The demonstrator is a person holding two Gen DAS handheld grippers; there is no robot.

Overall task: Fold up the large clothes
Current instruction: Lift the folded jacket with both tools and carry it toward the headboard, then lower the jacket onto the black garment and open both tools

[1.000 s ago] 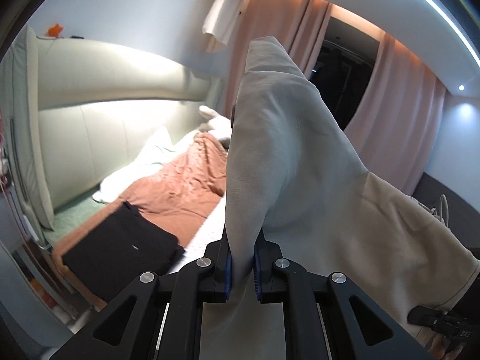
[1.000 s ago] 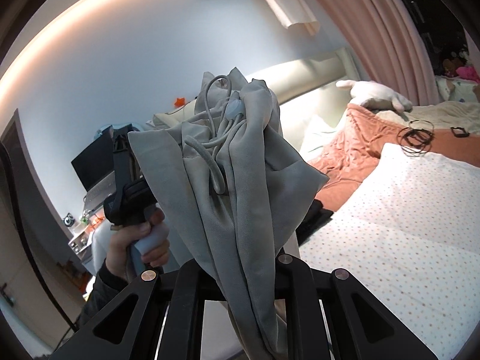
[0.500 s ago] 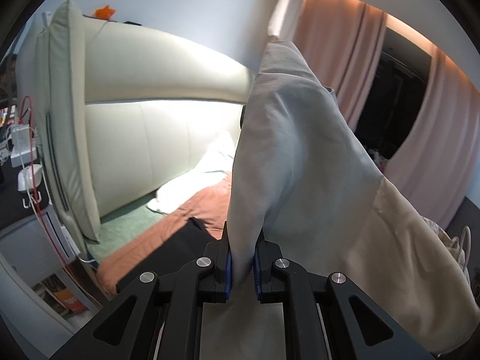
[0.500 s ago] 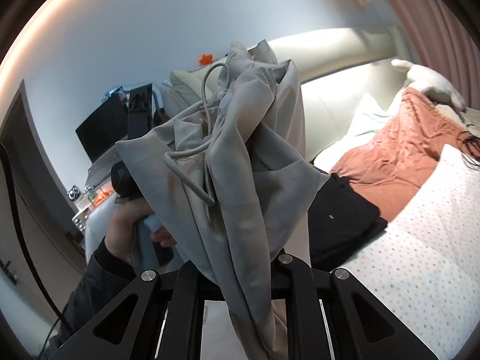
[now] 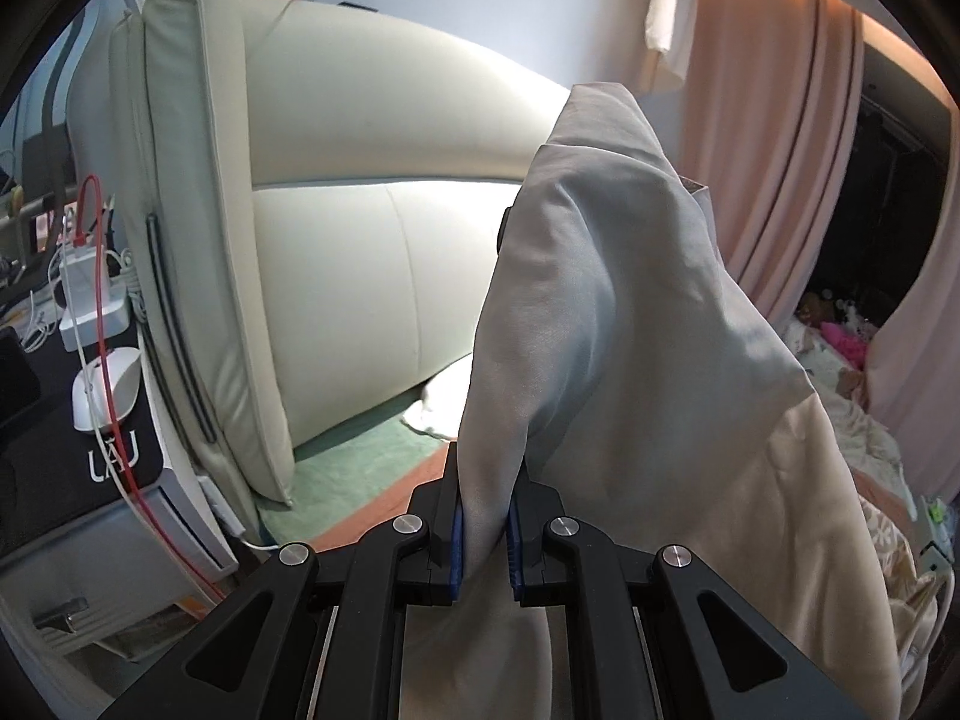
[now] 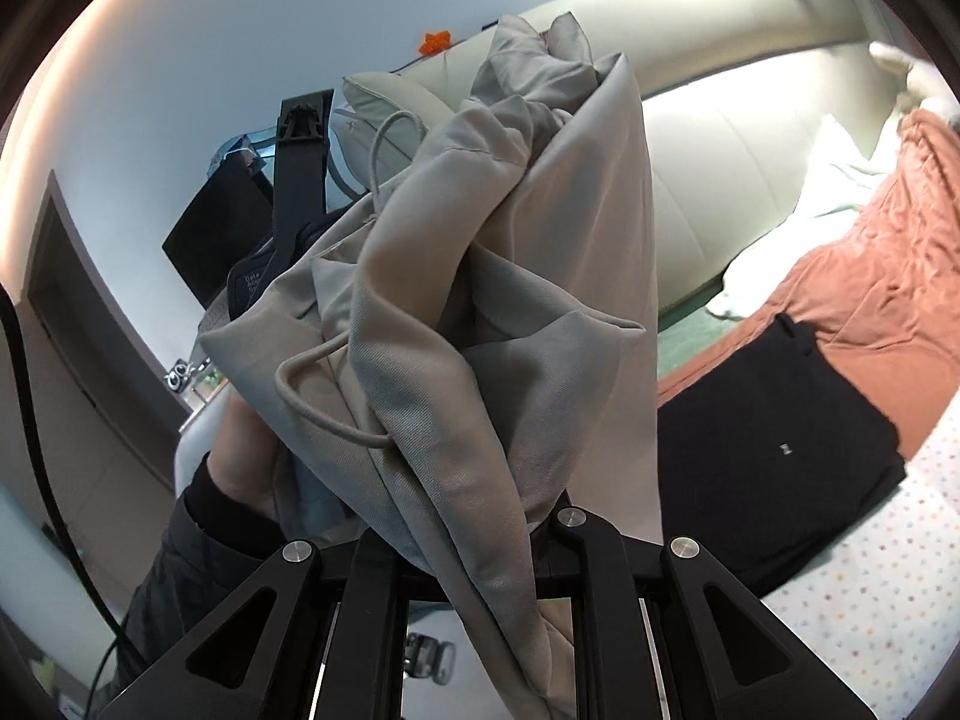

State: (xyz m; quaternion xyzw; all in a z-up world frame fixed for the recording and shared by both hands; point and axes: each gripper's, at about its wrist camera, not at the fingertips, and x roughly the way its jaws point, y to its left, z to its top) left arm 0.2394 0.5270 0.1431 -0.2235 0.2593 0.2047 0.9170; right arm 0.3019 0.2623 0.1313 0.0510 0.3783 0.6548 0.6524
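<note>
A large grey garment with a drawstring is held in the air by both grippers. In the left wrist view my left gripper (image 5: 485, 531) is shut on a fold of the grey garment (image 5: 606, 324), which rises above the blue pads and drapes down to the right. In the right wrist view my right gripper (image 6: 480, 546) is shut on a bunched part of the same garment (image 6: 504, 300), with its cord (image 6: 324, 408) looping out. The left gripper's body (image 6: 300, 174) and the hand holding it show behind the cloth.
A padded cream headboard (image 5: 360, 252) stands close ahead. A bedside surface with a charger, cables and a mouse (image 5: 102, 384) lies to the left. On the bed lie a folded black garment (image 6: 774, 450), a rust blanket (image 6: 888, 300) and a dotted sheet (image 6: 870, 618). Pink curtains (image 5: 774, 168) hang at the right.
Both grippers have swung left towards the headboard with the garment still held. The black garment and the bed have slid to the right in the right wrist view.
</note>
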